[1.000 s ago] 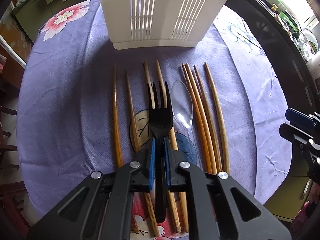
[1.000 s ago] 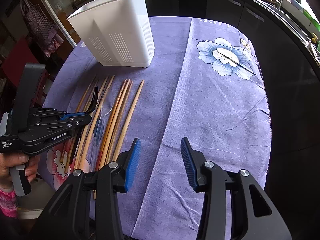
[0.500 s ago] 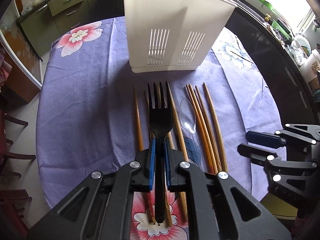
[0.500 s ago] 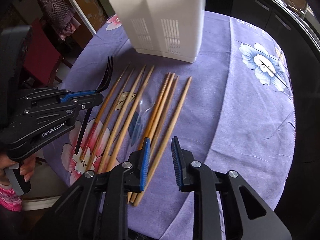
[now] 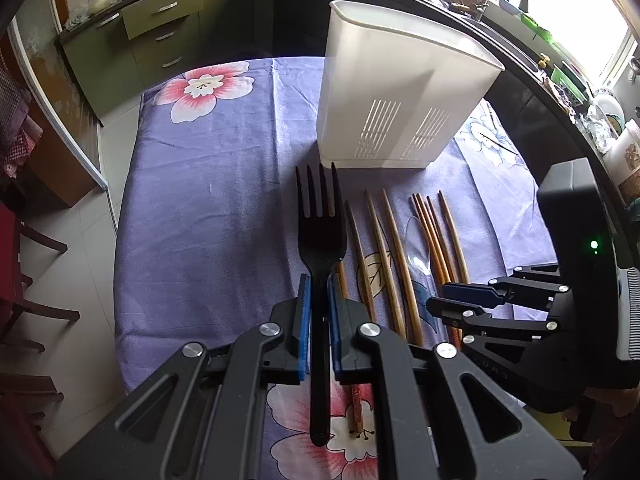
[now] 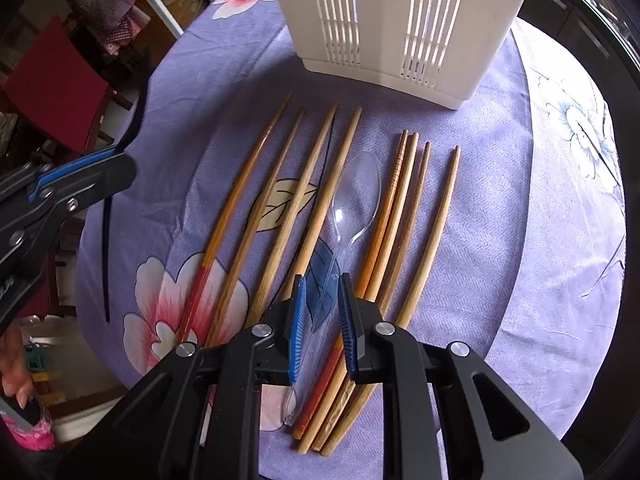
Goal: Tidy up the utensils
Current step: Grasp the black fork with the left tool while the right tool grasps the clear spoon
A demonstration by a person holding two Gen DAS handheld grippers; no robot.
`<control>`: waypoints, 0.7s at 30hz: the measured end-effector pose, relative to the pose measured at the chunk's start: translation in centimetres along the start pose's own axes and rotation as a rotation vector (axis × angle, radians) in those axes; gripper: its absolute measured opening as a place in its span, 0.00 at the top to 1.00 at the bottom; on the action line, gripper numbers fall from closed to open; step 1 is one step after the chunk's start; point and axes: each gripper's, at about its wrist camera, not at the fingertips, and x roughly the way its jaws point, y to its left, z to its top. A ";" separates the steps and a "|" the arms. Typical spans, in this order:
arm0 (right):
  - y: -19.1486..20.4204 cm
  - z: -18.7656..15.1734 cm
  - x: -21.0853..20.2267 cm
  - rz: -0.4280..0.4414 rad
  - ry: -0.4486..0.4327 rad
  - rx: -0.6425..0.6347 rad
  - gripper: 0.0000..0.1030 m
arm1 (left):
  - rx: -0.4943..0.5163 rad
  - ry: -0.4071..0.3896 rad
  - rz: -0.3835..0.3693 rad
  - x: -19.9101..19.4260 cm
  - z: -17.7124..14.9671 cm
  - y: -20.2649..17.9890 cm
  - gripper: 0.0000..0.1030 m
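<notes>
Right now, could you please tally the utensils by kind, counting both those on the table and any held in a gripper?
Wooden chopsticks: 8
Black fork, held in the left gripper: 1
Clear plastic spoon, between the right gripper's fingers: 1
Total: 10 utensils, none seen in the white holder yet.

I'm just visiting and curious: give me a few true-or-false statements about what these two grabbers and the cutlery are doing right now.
1. The left gripper clamps a black fork. True.
2. The clear spoon sits inside the white holder. False: it lies on the purple tablecloth among the chopsticks.
3. The right gripper straddles the spoon's handle, jaws slightly apart. True.
4. The white holder lies tipped over. False: it stands upright.
</notes>
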 end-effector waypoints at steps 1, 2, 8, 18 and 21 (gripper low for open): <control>0.0 0.2 0.2 -0.011 0.002 0.007 0.83 | 0.000 0.000 -0.001 0.0 -0.1 0.1 0.92; 0.0 0.4 0.4 -0.020 0.005 0.010 0.83 | 0.001 0.001 -0.003 0.1 -0.1 0.2 0.92; 0.3 1.3 1.6 -0.035 0.023 0.022 0.83 | 0.004 0.004 -0.007 0.4 -0.1 0.2 0.92; -0.7 0.7 -0.5 0.072 -0.098 0.028 0.91 | 0.007 -0.022 -0.020 -0.9 0.7 -0.2 0.92; -2.0 0.0 -3.9 0.143 -0.210 0.046 0.91 | 0.007 -0.070 -0.030 -2.9 1.9 -0.6 0.92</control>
